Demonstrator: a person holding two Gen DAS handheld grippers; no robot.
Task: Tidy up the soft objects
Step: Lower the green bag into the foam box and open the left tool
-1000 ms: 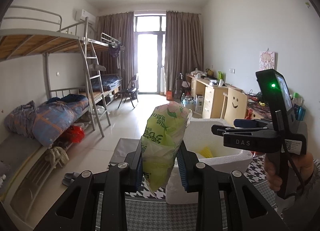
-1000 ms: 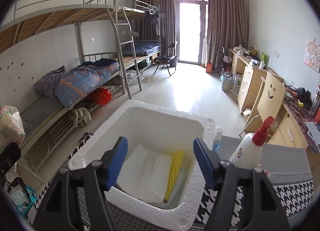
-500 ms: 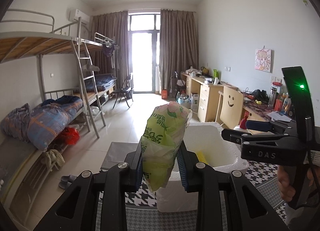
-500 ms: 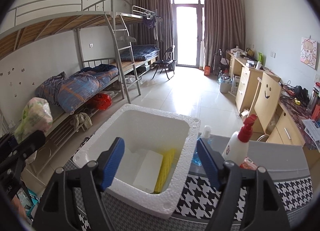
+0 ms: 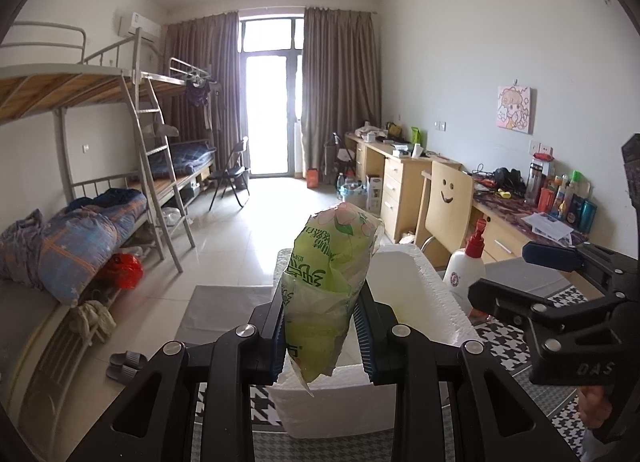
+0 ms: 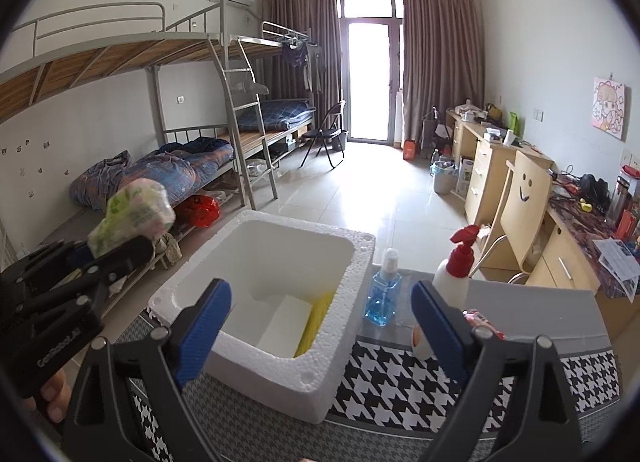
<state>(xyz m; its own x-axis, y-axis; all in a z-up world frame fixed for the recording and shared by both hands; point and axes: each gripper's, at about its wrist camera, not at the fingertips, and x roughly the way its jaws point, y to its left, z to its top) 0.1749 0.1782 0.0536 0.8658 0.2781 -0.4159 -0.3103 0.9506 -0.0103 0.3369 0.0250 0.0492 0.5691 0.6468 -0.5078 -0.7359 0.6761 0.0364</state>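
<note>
Your left gripper (image 5: 322, 336) points forward and slightly down, raised over the near-left rim of the white foam box (image 6: 320, 362); its fingers (image 5: 278, 326) are clamped on the soft green-and-pink printed plastic pack (image 5: 328, 282), which stands upright between them, its lower tip hanging just above the box rim. In the right wrist view the same pack (image 6: 134, 213) sits left of the box, held in the air.

Your right gripper (image 6: 322, 326) tilts down toward the box; its blue-padded fingers (image 6: 204, 322) stand wide apart with nothing between them, and they have just been opening. Your right hand (image 5: 596, 410) grips its handle.

Writing: "DAS" on the right gripper body; green characters on the pack, not legible.

Inside the box lie a white flat pad (image 6: 286, 326) and a yellow strip (image 6: 316, 322). On the houndstooth-covered bench (image 6: 400, 382), right of the box, stand a blue liquid bottle (image 6: 382, 294) and a white red-pump bottle (image 6: 456, 274).

Versus one second ago: the box sits further from the right camera, more bench showing; the pack now overlaps the box's left rim.
</note>
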